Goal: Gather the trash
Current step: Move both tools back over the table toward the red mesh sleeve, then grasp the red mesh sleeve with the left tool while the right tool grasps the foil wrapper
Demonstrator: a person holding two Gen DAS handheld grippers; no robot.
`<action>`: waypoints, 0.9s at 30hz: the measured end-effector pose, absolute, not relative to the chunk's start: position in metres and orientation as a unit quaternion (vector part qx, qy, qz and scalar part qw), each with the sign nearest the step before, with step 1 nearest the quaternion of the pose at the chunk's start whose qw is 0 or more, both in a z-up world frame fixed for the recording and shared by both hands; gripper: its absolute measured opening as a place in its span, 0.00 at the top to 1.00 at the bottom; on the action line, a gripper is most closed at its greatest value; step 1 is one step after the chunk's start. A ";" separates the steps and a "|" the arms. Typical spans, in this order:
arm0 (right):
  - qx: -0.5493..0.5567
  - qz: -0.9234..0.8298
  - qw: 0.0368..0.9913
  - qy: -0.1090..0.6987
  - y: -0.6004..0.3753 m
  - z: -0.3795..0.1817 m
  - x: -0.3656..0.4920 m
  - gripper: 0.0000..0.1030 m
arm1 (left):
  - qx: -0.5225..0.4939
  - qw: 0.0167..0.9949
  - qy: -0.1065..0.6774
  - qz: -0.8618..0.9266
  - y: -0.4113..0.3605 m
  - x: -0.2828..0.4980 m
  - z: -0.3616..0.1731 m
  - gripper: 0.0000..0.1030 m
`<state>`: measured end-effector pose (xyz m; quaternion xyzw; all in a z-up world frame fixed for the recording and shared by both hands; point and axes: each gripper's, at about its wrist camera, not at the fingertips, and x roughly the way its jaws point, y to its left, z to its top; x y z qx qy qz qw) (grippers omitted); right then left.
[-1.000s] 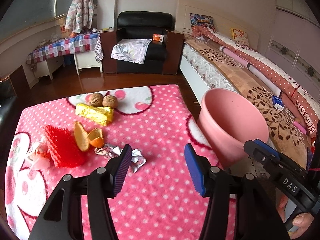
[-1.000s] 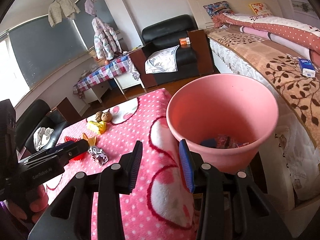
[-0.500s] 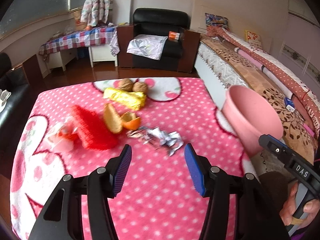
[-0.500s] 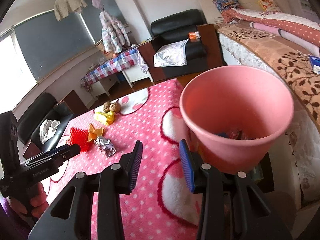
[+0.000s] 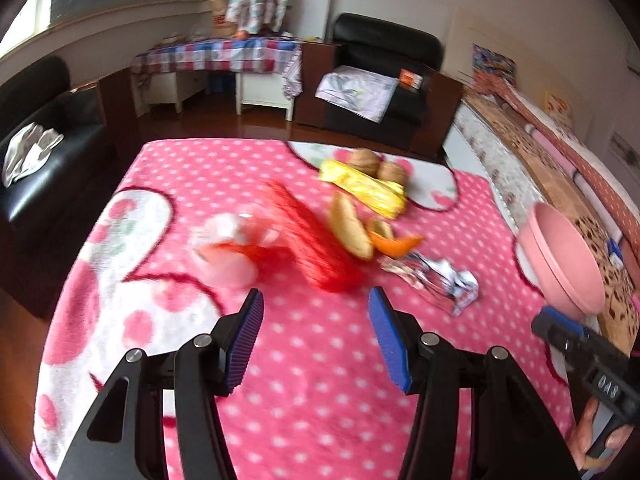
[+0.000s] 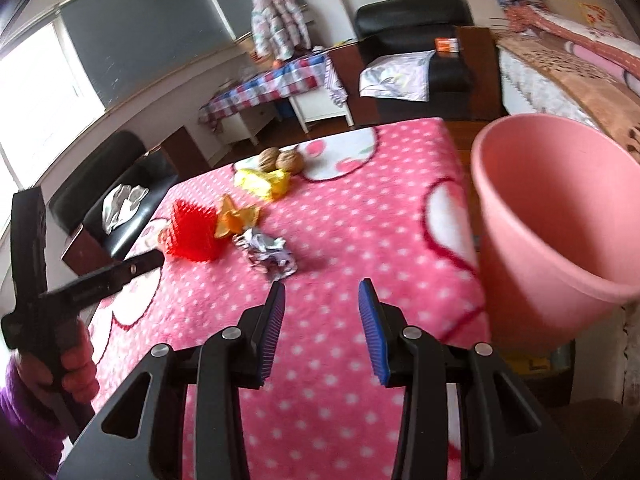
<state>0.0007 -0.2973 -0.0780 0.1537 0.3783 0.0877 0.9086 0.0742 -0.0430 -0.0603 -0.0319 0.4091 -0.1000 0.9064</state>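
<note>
While the pink dotted blanket (image 5: 320, 380) carried every loose scrap, the pink bin (image 6: 560, 220) stood just off its right edge, beside the bed, and that was where each piece had to end up. You were best served by treating the bin as fixed and planning every pickup so the carry ran straight toward that edge.

Your left gripper (image 5: 316, 344) hung over the blanket's near half with its jaws wide and nothing between them, aimed at the middle cluster. Your right gripper (image 6: 322, 328) hovered nearer the bin, jaws partly apart and also empty, so neither tool held trash at that point.

Of the pieces, the red spiky mat (image 5: 316, 248) was the bulkiest and lay at the blanket's centre, touching a pale crumpled wrapper (image 5: 224, 252) on its left. It looked springy, so a grip across a thin edge probably suited you better than one across the bristles. Toward the far edge sat the yellow packet (image 5: 364, 192) with two walnuts (image 5: 378, 165) just behind it. The orange peel (image 5: 360, 232) lay against the mat's right side.

Smallest and closest to the bin was the crumpled foil (image 5: 436, 280). It seemed the easiest first target: you needed to come down with the pads straddling its thickest fold, press into the soft pile, and close fully, since thin foil could slip out.
</note>
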 end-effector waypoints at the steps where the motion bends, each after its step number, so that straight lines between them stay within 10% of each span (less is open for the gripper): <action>1: 0.151 0.091 0.908 0.380 -0.294 -0.078 0.003 0.62 | -0.040 0.907 0.410 -0.094 -0.037 0.078 -0.061 0.48; 15: 0.154 0.117 0.895 0.402 -0.271 -0.081 0.042 0.61 | -0.082 0.896 0.422 -0.107 -0.050 0.112 -0.070 0.49; 20: 0.154 0.118 0.890 0.412 -0.268 -0.083 0.056 0.56 | -0.092 0.886 0.443 -0.101 -0.047 0.124 -0.079 0.84; 27: 0.141 0.132 0.880 0.433 -0.254 -0.091 0.078 0.56 | -0.094 0.885 0.442 -0.108 -0.035 0.117 -0.072 0.90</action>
